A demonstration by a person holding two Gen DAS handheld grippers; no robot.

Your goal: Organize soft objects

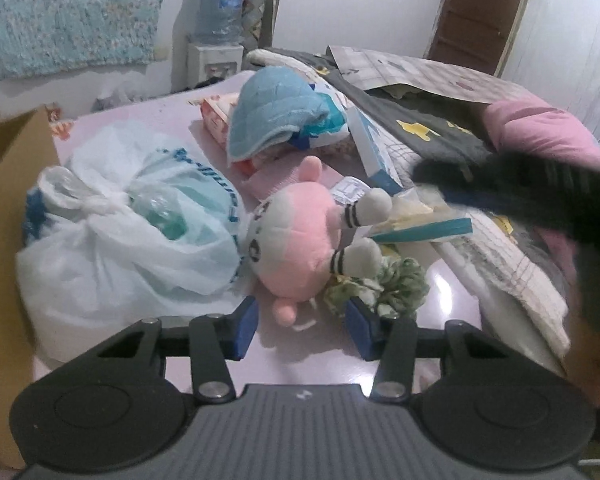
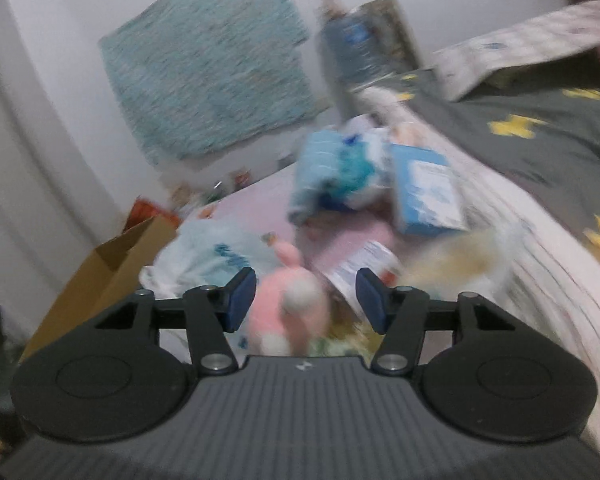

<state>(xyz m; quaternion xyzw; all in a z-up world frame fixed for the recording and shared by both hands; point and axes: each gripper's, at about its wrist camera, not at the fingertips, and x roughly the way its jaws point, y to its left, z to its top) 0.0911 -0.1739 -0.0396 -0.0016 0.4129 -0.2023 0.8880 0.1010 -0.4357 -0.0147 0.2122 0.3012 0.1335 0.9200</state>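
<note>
Left wrist view. The left tongs (image 1: 300, 330) stand spread, nothing between the blue pads, low over the pale pink desk (image 1: 440, 292). The pink plush toy (image 1: 300, 240) lies on its side just ahead of them, its ear nearest the gap. It rests against a knotted white plastic bag (image 1: 140, 236) on one side and a green crocheted piece (image 1: 396, 284) on the other. A blue towel (image 1: 276, 120) is draped over boxes behind. A cardboard box (image 1: 12, 184) stands at the left edge.

Judgement: the plush should be light, squashy and non-fragile. The round body is likely wider than the gap, so a pinch on an ear or a striped leg seems surer.

Right wrist view, heavily blurred. The right tongs (image 2: 306, 300) are also spread and empty, above the plush (image 2: 288, 308), whose white foot faces the camera. The bag (image 2: 204, 256) and box (image 2: 100, 264) lie to the left.
</note>
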